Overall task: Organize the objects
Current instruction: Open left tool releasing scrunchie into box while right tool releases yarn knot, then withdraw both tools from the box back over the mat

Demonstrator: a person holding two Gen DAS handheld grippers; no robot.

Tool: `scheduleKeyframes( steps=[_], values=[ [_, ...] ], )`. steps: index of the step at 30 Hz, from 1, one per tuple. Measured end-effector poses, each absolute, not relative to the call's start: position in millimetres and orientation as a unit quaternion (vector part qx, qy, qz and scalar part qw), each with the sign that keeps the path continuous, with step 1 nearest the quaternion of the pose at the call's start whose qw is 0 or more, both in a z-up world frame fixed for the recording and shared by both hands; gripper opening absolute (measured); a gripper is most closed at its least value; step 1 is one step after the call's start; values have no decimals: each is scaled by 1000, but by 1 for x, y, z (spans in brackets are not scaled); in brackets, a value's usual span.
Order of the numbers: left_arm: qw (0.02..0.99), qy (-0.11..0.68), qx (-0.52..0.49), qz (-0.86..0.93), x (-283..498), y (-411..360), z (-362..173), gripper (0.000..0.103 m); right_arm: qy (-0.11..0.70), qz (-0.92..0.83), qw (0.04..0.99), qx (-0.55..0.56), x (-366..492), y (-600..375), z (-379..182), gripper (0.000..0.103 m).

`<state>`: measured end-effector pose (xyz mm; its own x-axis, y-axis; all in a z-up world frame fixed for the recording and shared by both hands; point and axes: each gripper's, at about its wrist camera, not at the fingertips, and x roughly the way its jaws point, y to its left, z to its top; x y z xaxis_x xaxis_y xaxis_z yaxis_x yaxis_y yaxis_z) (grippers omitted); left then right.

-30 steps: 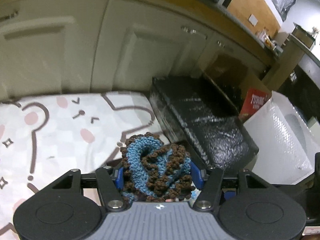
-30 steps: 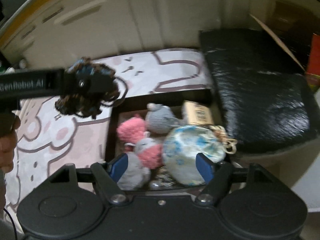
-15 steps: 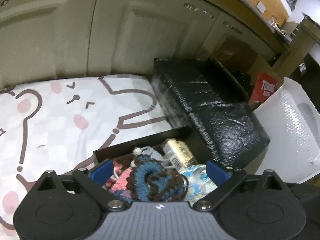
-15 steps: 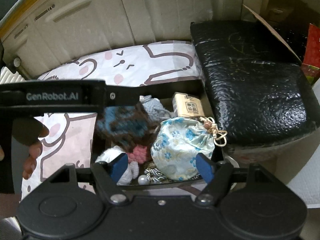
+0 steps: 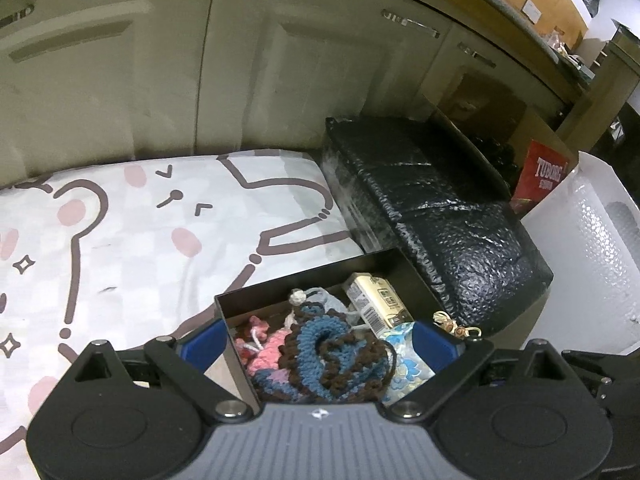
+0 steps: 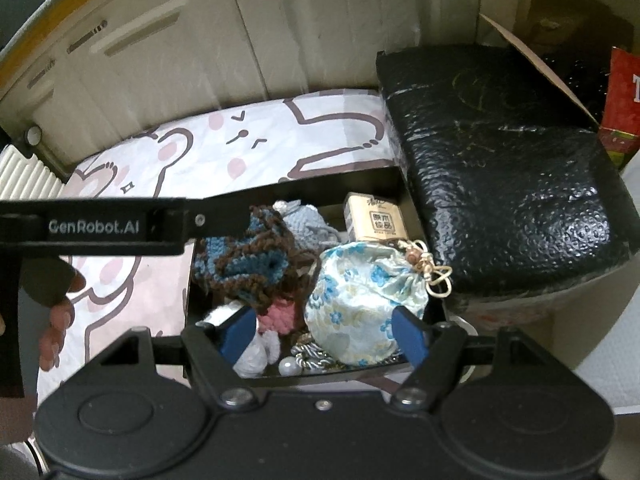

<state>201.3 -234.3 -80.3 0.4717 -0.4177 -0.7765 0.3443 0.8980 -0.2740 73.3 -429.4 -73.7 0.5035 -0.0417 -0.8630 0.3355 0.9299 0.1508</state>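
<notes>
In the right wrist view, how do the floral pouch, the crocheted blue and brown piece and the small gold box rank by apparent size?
Largest to smallest:
1. floral pouch
2. crocheted blue and brown piece, only slightly smaller and partly hidden by the left gripper, so this pair is unsure
3. small gold box, clearly smallest, though farthest from the camera

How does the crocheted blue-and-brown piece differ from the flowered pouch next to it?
The crocheted piece is thick blue and brown yarn; the flowered pouch is smooth pale cloth with blue blossoms. The crocheted piece lies crumpled; the pouch looks plump, drawn shut by a beaded cord. Both lie inside the black box.
</notes>
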Motion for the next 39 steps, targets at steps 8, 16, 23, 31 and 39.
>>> scheduleKeyframes(
  steps=[8, 16, 23, 31, 39],
  values=[
    [866, 458, -30, -201, 194, -219, -68, 98, 467, -122, 862, 153, 71, -425, -61, 84],
    [876, 457, -22, -154, 180, -190, -45, 99, 447, -140, 873, 136, 64, -412, -38, 92],
    [891, 433, -14, -132, 153, -168, -14, 99, 426, -166, 881, 120, 49, -397, -14, 98],
    [902, 413, 4, -127, 115, -155, 11, 99, 420, -197, 880, 101, 34, -379, 5, 98],
    [903, 416, 10, -107, 85, -146, 24, 100, 413, -222, 881, 61, 13, -350, 25, 99]
  ],
)
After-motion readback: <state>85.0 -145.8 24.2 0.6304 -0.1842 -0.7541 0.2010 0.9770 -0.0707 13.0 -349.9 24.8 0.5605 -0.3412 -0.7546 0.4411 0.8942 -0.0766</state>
